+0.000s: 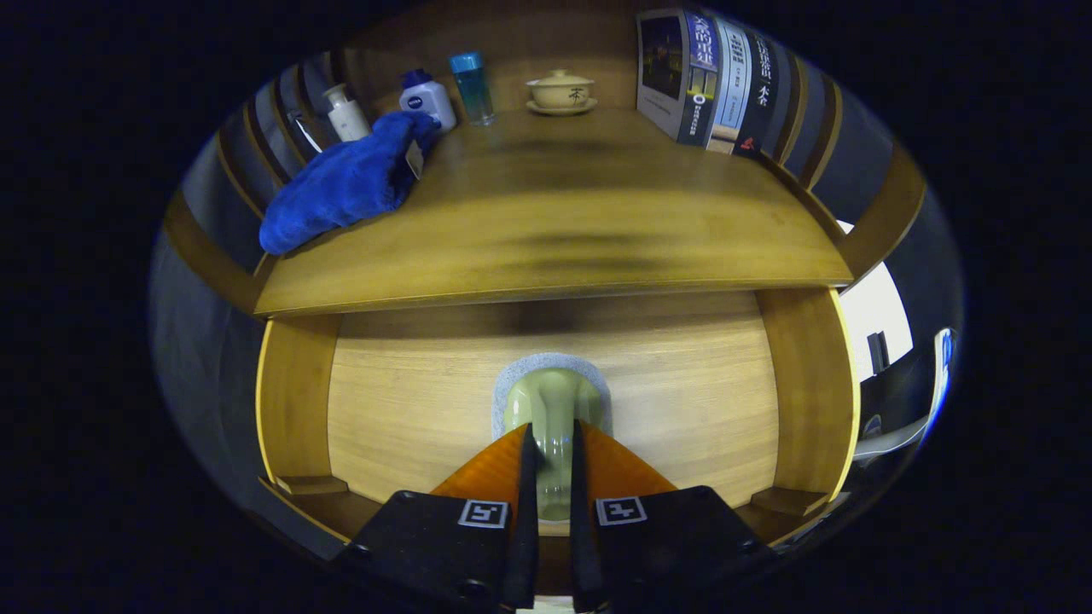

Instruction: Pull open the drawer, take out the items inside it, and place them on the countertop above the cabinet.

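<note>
In the gripper view we see the gripper point(553, 443) reaching down into the open drawer point(409, 401), its 2 fingers point(527, 477) drawn close together with a narrow gap between them. In that gap sits a pale green item point(553, 405), glossy and rounded; both fingers press against its sides, so we read the gripper as clamped on it. The item's far end bulges out just beyond the fingertips and lies over a grey pad point(512, 379) on the drawer floor; we cannot tell whether it is lifted off the pad.

Above the drawer is the countertop point(554, 230). On its left lies a blue cloth point(345, 183), with a white bottle point(345, 111), a blue-capped bottle point(426, 98) and a clear blue bottle point(472, 85) behind it. A lidded cup point(560, 89) on a saucer stands at the back, and books point(712, 77) stand upright at the right.
</note>
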`<state>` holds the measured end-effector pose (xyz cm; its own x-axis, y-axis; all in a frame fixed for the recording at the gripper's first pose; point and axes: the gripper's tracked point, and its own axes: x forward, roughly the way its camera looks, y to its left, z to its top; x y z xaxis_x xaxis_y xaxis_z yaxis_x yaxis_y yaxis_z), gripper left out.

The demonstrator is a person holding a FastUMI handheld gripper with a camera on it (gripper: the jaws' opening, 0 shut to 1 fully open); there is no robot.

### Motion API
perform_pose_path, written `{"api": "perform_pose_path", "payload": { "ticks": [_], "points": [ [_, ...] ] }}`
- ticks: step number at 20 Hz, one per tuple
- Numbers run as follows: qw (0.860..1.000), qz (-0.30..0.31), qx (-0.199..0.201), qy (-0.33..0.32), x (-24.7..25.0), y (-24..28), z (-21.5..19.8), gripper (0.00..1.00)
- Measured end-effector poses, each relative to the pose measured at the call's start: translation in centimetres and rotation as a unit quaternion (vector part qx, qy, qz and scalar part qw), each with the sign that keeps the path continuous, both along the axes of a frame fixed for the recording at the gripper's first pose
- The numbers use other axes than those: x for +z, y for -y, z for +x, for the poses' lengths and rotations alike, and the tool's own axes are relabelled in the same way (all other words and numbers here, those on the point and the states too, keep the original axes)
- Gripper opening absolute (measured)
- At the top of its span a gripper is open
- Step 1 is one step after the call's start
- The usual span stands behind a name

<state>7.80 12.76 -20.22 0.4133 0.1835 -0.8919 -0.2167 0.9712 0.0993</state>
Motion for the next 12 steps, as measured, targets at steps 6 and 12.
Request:
{"api": "perform_pose_path", "payload": {
  "ticks": [6,12],
  "points": [
    [0.999,-0.001,0.001,0.035,5.2,0.8,-0.2,0.24],
    [0.998,0.002,0.001,0.067,9.5,0.7,1.9,0.24]
  ]
}}
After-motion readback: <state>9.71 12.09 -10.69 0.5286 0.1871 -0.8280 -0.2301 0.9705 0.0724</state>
